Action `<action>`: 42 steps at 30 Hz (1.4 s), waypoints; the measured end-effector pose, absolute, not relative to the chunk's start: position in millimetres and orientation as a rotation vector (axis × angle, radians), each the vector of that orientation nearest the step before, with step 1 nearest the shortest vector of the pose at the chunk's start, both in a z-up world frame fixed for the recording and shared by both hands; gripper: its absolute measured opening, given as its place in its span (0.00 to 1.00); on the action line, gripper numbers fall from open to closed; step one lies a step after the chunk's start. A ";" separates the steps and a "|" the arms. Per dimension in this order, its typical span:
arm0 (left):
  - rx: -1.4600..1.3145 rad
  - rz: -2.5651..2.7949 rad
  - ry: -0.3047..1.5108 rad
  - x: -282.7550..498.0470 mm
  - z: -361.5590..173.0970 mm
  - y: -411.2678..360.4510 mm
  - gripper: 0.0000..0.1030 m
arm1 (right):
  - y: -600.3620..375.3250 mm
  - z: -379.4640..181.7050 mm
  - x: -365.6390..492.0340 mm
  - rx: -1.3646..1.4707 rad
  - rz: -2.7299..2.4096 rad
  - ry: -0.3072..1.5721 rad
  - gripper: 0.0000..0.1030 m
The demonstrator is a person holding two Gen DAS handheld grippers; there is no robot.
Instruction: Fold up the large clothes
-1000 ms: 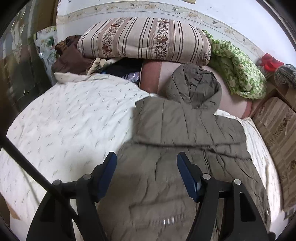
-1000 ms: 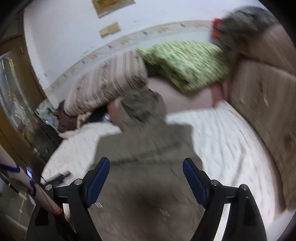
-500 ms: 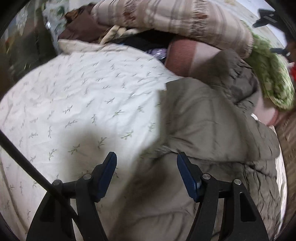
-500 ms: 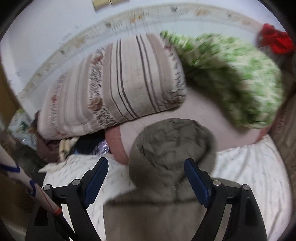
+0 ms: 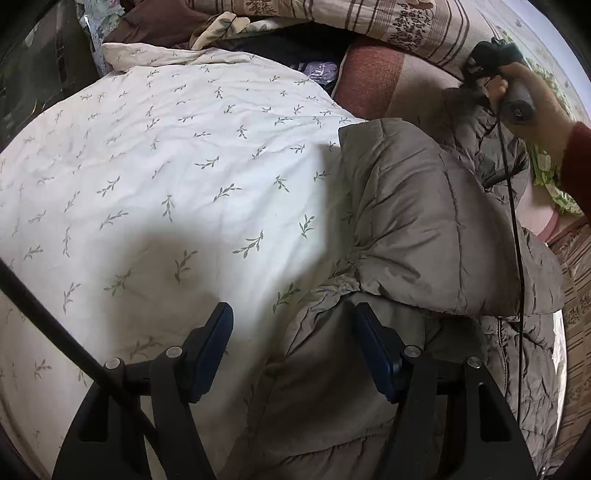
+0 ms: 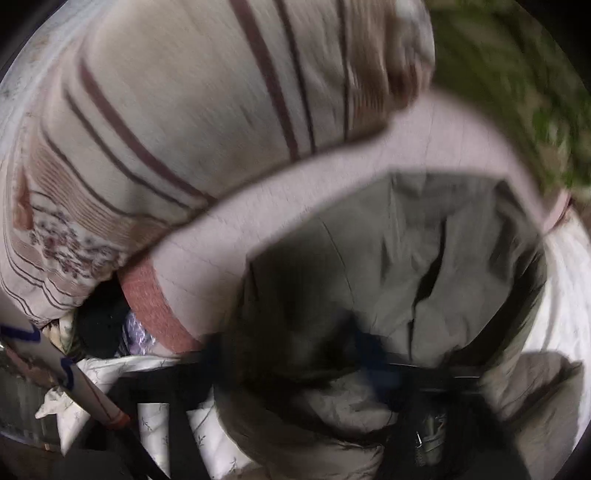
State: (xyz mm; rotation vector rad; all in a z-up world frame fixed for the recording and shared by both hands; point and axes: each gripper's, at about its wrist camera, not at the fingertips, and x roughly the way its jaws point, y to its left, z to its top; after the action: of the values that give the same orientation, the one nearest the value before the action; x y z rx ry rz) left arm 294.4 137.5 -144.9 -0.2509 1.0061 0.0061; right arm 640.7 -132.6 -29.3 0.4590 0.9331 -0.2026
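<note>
An olive quilted hooded jacket (image 5: 406, 221) lies on the bed, one sleeve folded across its body. My left gripper (image 5: 291, 314) hangs open just above the jacket's left edge, one finger over the sheet, the other over the fabric, holding nothing. At the far end a person's hand (image 5: 532, 99) in a red sleeve holds my right gripper (image 5: 484, 70) at the hood. The right wrist view is blurred: the hood (image 6: 424, 251) fills it, and my right gripper (image 6: 291, 354) has its jaws closing with bunched hood fabric between them.
A white leaf-print sheet (image 5: 166, 166) covers the bed left of the jacket. A striped pillow (image 5: 369, 18) rests on a pink bolster (image 5: 380, 77) at the head. A green patterned blanket (image 5: 550, 177) lies right. Dark clothes (image 5: 155, 22) pile up far left. A black cable (image 5: 517, 258) crosses the jacket.
My left gripper sank toward the jacket's left edge, still open. My right gripper swept from the jacket's body up to the hood and its wide-open jaws came together on the fabric.
</note>
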 end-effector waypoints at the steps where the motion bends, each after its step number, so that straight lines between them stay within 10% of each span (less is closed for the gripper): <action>1: -0.254 0.005 1.008 294.5 -144.8 138.1 0.65 | -133.7 -33.0 638.9 0.482 -0.175 0.952 0.10; 20: -0.440 -0.003 0.967 270.0 -116.3 183.0 0.65 | -97.4 9.9 264.9 0.380 -0.003 0.897 0.07; 34: -0.464 0.084 0.954 265.9 -112.0 209.9 0.65 | -83.8 -137.6 326.7 0.398 -0.134 1.066 0.11; 36: -0.432 0.097 0.949 266.6 -110.8 206.0 0.65 | -85.4 -124.9 317.3 0.380 -0.101 1.049 0.22; 39: -0.363 0.107 0.940 267.8 -107.9 195.3 0.65 | -88.6 -104.5 287.5 0.330 -0.061 1.010 0.66; 42: -0.320 0.105 0.939 266.9 -107.5 186.1 0.65 | -96.5 -90.2 255.4 0.291 -0.033 0.986 0.67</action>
State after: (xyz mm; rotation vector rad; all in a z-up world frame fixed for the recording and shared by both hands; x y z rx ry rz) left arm 266.9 186.1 -107.5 -0.3204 0.9389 0.1051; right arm 255.4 -96.5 -90.2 0.2906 0.9858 -0.0331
